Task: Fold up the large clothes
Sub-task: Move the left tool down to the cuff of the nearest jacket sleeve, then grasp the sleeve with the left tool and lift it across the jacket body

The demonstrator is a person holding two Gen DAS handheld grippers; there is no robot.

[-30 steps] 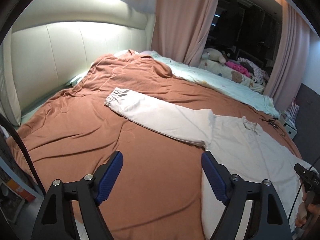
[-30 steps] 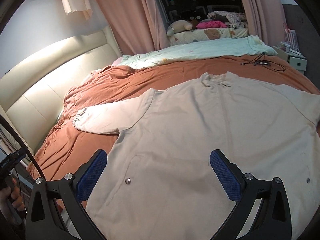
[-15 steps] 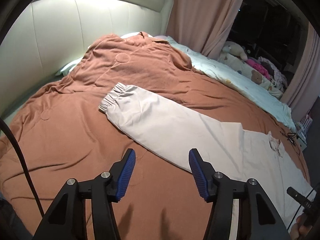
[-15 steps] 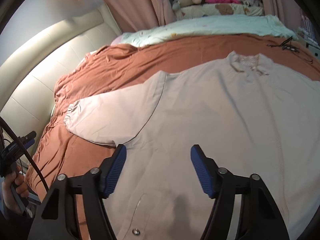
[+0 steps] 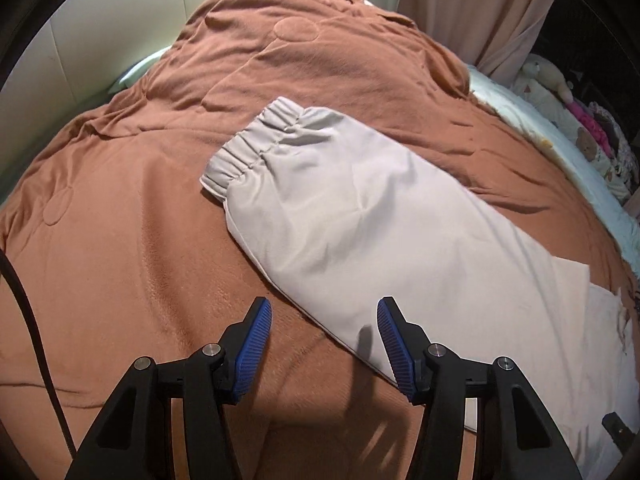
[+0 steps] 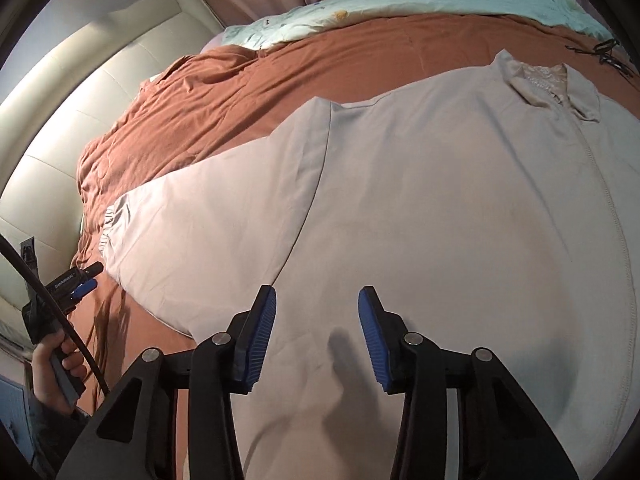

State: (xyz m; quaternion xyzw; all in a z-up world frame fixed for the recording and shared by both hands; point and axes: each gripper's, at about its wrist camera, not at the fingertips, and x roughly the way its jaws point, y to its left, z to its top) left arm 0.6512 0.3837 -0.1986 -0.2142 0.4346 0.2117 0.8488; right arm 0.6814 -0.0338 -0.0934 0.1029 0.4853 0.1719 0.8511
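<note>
The left gripper point(image 5: 324, 320) hangs spread and empty over the sleeve point(image 5: 360, 208)'s near edge; the right gripper point(image 6: 317, 312), empty, is closing above the jacket point(image 6: 440, 208) spread flat on the brown blanket point(image 5: 140, 240). Soft, light, floppy cloth: pinch a hem or seam

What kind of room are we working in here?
Most likely a bedroom: the beige jacket lies spread on a bed covered by a rust-brown blanket, with a padded cream headboard behind it and pink curtains beyond.
</note>
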